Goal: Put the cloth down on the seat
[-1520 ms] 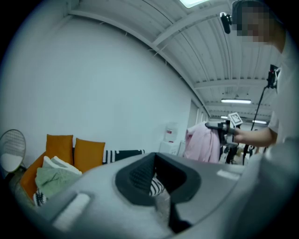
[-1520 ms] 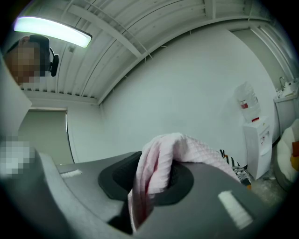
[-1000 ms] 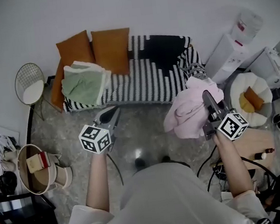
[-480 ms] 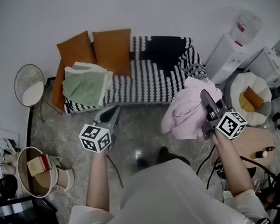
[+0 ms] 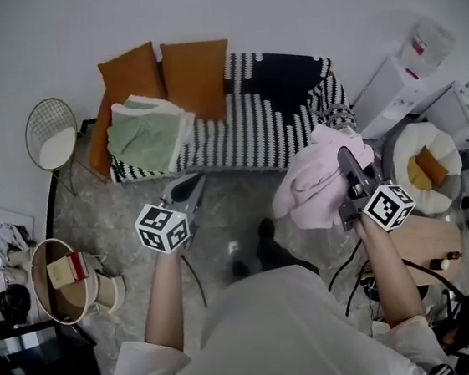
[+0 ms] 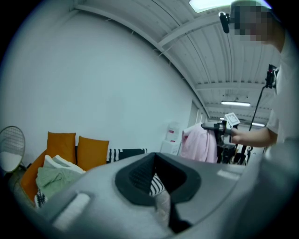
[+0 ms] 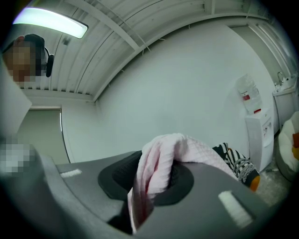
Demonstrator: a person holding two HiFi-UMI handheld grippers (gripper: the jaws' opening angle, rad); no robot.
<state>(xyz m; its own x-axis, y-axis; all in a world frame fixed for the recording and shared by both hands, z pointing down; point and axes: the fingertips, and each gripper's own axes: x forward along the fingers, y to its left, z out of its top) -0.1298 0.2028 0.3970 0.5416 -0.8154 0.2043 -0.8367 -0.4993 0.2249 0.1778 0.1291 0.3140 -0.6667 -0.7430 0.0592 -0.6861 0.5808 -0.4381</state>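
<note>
- Right gripper (image 5: pixel 346 160): my jaws are clenched on the pink cloth (image 5: pixel 314 186). In the right gripper view a fold of it is pinched between the pads and bulges up over the top.
- The cloth hangs in a loose bunch from that gripper, mostly to its left in the head view. It is held up over the floor (image 5: pixel 237 211), just off the right near corner of the sofa (image 5: pixel 253 130). It is not lying on the seat.
- Left gripper (image 5: pixel 193 181): jaws drawn together at the tips, nothing gripped. Only the sofa's stripes show through the gap behind the tips in the left gripper view.
- The left gripper points at the near edge of the sofa, left of its middle, and does not touch it.
- The two grippers are well apart, left and right of me, both on the near side of the sofa.
- Sofa cover: black and white stripes, with a large black patch at the far right.
- On the left end of the seat lies a folded green blanket (image 5: pixel 149 135). Two orange cushions (image 5: pixel 167 72) stand behind it against the wall.
- The middle and right parts of the seat are bare stripes.
- Left of the sofa: a round wire chair (image 5: pixel 50 138). Nearer, on the floor: a round basket (image 5: pixel 47 300).
- Right of the sofa: a white water dispenser (image 5: pixel 402 71) and a white pouf (image 5: pixel 432 145) with an orange cushion on it.
</note>
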